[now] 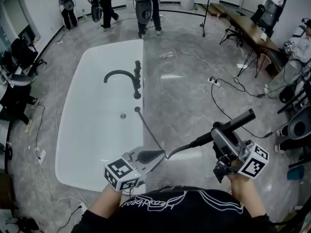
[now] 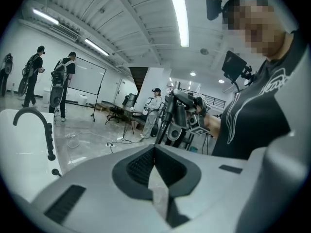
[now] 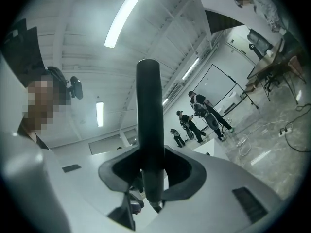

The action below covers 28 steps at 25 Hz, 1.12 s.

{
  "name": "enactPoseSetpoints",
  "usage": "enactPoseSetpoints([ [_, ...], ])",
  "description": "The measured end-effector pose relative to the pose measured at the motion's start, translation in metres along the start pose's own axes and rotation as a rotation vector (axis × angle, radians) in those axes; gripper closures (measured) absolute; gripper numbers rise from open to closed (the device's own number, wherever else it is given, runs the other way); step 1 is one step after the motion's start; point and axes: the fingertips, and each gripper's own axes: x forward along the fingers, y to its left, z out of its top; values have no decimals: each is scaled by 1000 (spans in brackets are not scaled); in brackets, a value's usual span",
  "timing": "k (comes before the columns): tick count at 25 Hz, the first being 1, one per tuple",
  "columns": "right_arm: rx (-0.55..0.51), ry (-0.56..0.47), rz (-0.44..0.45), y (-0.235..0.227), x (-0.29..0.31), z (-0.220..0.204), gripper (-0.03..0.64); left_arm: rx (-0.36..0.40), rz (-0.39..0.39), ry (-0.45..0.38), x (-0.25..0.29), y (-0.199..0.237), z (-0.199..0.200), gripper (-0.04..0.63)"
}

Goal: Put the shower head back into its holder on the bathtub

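Right gripper [image 3: 150, 176] — jaws clamped on shower head [image 1: 241, 119]; left gripper [image 2: 154, 171] jaws pressed together.

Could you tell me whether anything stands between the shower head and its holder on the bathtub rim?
Nothing visible does. Between the shower head in the right gripper and the holder on the bathtub rim runs only its own hose; the shut left gripper sits beside that hose.

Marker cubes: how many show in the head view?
2. One cube on the left gripper, by the bathtub's near corner; one on the right gripper. The distant people may carry more.
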Motion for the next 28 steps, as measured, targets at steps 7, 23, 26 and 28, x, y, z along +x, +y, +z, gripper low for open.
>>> enactPoseSetpoints([
  [7,14,-32,39,-13,27,24,482,44,-9,49,26,30,-5,588],
  [23,73,-34,136,-51,67,65,482,21,-87,336,141,86,-141,446],
  [26,66,-24,143,-51,70,70,482,-12,-90,337,154,93,-154,446],
  [28,58,-18,137,-51,69,74,483,-17,-83,312,164,97,-152,446],
])
